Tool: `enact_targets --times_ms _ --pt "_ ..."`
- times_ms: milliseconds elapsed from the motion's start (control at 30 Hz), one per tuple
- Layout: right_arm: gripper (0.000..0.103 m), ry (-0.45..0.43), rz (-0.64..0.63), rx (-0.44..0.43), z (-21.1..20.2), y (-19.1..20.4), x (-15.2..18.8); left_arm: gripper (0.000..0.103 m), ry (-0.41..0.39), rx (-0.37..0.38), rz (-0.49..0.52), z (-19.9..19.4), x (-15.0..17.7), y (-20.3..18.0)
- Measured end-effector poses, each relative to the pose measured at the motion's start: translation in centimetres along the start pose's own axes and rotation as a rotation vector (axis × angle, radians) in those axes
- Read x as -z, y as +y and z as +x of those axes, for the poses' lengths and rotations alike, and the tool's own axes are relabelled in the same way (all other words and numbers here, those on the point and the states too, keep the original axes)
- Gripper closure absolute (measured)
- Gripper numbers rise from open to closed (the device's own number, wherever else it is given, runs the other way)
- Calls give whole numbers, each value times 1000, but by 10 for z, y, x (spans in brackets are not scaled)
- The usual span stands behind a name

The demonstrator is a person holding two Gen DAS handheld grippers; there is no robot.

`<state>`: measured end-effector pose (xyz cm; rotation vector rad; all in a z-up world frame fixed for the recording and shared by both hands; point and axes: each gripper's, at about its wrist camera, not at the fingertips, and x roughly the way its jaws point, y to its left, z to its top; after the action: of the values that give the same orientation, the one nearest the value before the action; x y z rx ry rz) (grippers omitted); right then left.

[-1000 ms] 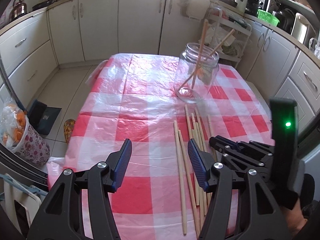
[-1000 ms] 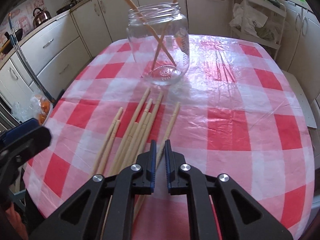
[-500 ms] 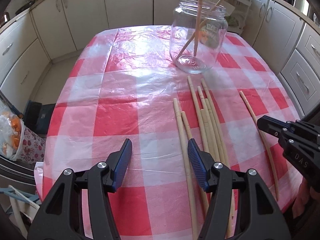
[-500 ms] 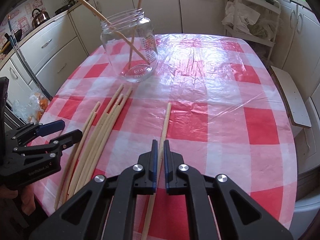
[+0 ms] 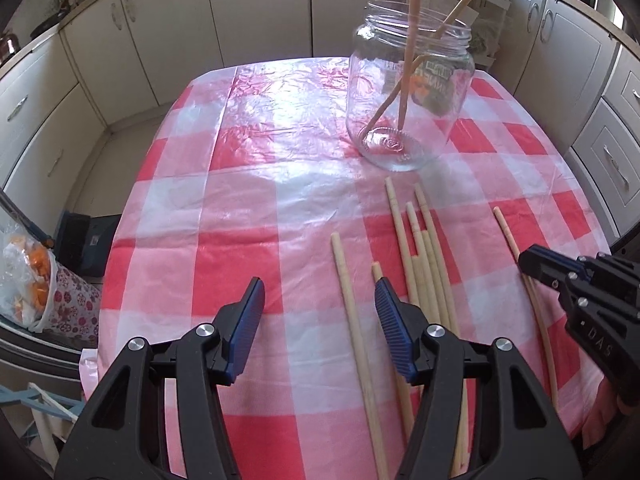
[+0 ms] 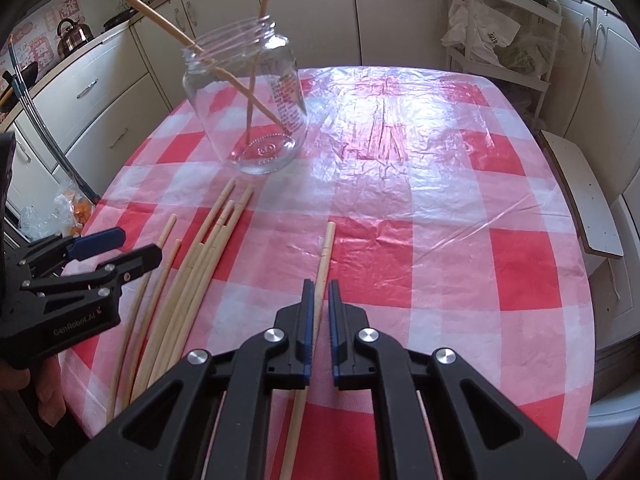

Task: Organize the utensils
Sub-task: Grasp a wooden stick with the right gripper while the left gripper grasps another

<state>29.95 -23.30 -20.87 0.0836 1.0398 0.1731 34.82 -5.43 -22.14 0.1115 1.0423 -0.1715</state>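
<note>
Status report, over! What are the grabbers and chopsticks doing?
Right gripper shut on one chopstick. Left gripper closing, empty. Two sticks in jar. Nothing blocking.

A clear glass jar [image 5: 410, 104] is standing upright toward the far side of the red-and-white checked table, its mouth open and a printed label showing on its far wall. Two pale wooden chopsticks [image 6: 256, 60] are leaning inside it, crossing each other and sticking out above the rim. Just in front of the jar, a loose bundle of similar chopsticks [image 5: 424, 264] is lying flat (roughly parallel, tips pointing toward the jar). One single chopstick [image 6: 322, 264] is lying apart from the bundle, on its right.
</note>
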Motion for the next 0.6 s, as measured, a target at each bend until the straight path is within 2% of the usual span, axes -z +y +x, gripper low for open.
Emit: enact_targets --times_ms 133,233,267,433,533,600 --pt "95 5 -29 12 4 3 0 66 21 2 8 8 -3 -2" --pt "96 8 -39 16 4 4 0 85 9 -3 27 8 -3 -5" --pt "97 6 -34 10 4 3 -1 94 10 4 32 8 -3 -5" --pt "97 -52 59 -53 -10 -10 0 98 -19 62 -6 -6 -3 6" --pt "97 -88 138 -108 -17 -22 1 98 -110 105 -65 -32 -5 18" --pt "97 -125 184 -156 -21 -28 4 98 -217 159 -97 -58 -9 24"
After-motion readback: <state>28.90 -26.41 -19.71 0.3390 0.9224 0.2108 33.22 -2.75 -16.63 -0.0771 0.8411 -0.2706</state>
